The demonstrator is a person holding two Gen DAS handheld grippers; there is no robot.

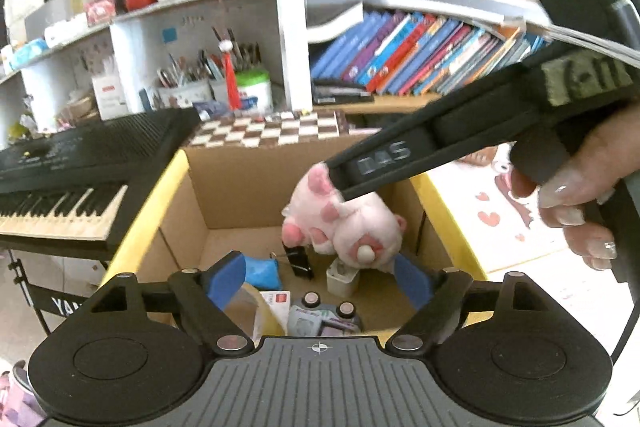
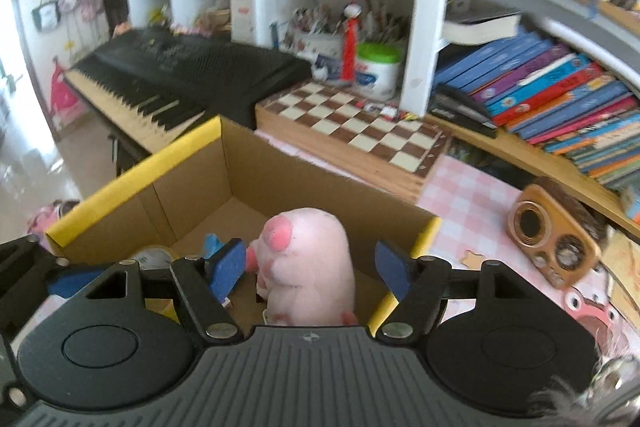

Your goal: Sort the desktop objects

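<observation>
Between the right gripper (image 2: 312, 269)'s spread fingers the pink plush pig (image 2: 308, 263) hangs unclamped over the cardboard box (image 2: 140, 167); the left gripper (image 1: 320, 277), also open, holds nothing.

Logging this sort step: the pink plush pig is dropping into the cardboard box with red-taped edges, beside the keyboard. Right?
One detail is off: the cardboard box has yellow-taped edges, not red, as the right wrist view shows. The pink plush pig is over the box, which does sit beside the keyboard.
</observation>
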